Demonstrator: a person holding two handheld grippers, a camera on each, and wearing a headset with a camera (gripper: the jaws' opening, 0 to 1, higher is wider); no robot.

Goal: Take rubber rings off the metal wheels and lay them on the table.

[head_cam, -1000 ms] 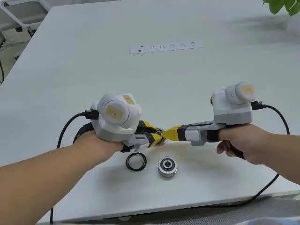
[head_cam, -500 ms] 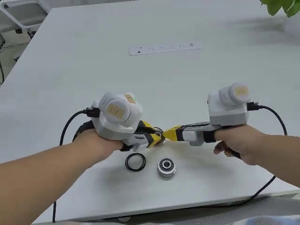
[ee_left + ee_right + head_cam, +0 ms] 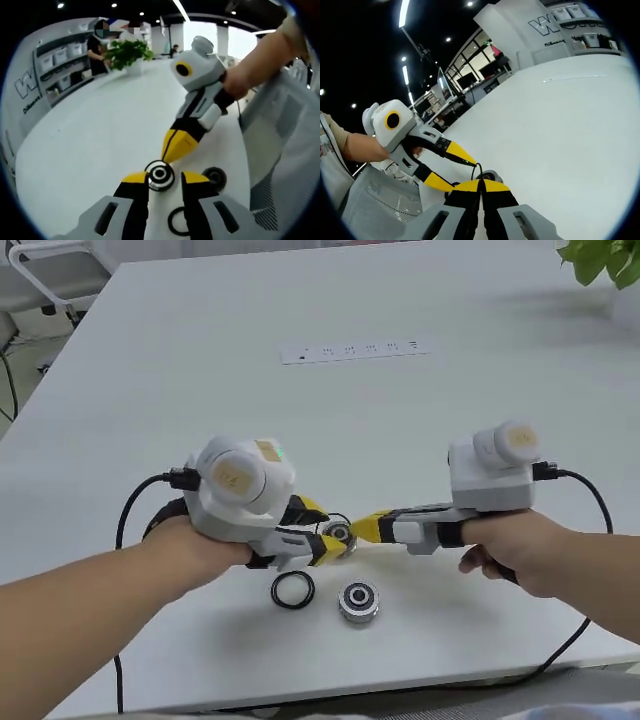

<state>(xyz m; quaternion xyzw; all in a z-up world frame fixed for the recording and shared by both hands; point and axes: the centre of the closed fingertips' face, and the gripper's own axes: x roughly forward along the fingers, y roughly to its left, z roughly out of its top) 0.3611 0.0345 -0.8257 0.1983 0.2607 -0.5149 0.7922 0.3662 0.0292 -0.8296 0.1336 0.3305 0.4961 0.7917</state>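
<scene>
The left grey-white plastic gripper (image 3: 322, 530) and the right grey-white plastic gripper (image 3: 362, 530) each carry black jaw arms ending in pointed yellow tips. A thin black cable (image 3: 178, 479) plugs into the left one, a second black cable (image 3: 552, 472) into the right. A beige short sleeve (image 3: 331, 131) covers one upper arm.

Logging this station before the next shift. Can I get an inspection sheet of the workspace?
Surface: white table.
Job's things: loose ring and bare wheel lying on the table; held wheel with its stretched ring partly off.
Clutter: power strip.
Grippers: left gripper shut on held wheel; right gripper shut on stretched ring.
Cables: left cable and right cable run toward the near edge.
Surroundings: plant, chair frame.
</scene>
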